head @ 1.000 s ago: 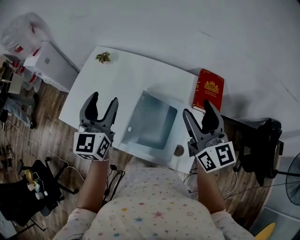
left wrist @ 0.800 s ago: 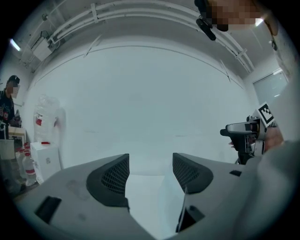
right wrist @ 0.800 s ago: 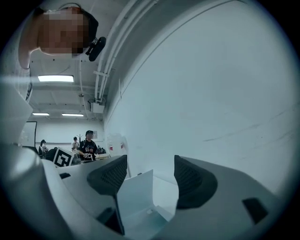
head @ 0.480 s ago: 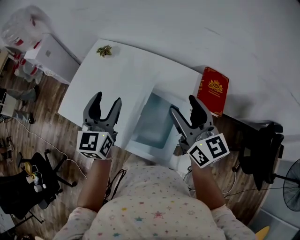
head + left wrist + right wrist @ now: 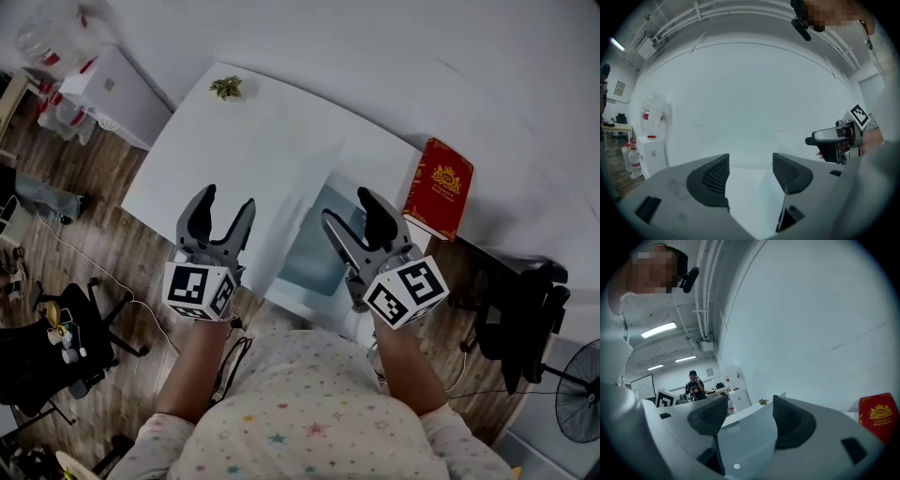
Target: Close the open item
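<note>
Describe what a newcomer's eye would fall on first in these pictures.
Two open grippers fill the foreground. The left gripper hovers over the near edge of the white table, and the right gripper hovers above what looks like an open drawer in front of the person. The red book stands out at the table's right edge, and a small plant-like object sits at its far corner.

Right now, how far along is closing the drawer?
Done: nothing; the drawer is open, its inside showing. In hand: the right gripper, jaws apart, is lined up on the drawer's front. The left gripper is open and empty. Left: push the drawer shut.
</note>
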A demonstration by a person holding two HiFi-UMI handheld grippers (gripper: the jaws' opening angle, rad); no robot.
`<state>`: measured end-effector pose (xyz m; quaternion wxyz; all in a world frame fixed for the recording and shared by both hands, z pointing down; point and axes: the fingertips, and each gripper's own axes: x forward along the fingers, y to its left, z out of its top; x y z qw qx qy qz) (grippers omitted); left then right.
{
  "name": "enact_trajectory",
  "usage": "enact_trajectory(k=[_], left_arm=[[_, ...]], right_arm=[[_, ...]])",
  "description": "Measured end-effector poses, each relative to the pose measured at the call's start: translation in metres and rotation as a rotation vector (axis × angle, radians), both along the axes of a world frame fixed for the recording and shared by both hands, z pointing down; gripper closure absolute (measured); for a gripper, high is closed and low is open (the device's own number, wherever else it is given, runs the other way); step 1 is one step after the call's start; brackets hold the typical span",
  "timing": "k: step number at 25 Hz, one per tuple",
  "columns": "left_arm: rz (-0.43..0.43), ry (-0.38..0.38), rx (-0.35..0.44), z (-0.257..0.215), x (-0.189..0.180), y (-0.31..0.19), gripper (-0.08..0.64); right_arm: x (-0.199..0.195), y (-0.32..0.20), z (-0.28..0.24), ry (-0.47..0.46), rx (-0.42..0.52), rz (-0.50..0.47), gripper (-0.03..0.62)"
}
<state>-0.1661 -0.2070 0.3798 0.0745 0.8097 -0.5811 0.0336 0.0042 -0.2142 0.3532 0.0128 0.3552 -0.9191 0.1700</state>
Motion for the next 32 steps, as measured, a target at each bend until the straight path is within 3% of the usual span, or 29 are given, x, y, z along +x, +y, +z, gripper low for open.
enact_trajectory(k=[13,17,32], left_arm=[[-0.022,-0.002,-0.011,0.005,-0.017,0.004,0.291],[-0.012,0.0,-0.011,0.006,-0.016,0.001,0.291],[0.069,0.003,-0.011,0.005,0.012,-0.014,0.291]], right_arm=[[-0.017,-0.006,0.05,0.108,-0.152,-0.014,0.314],[-0.016,-0.001,0.052,0.111,-0.172,-0.033,0.404],[0.022,-0.002,0.069,0.146,-0.254,0.031,0.498]])
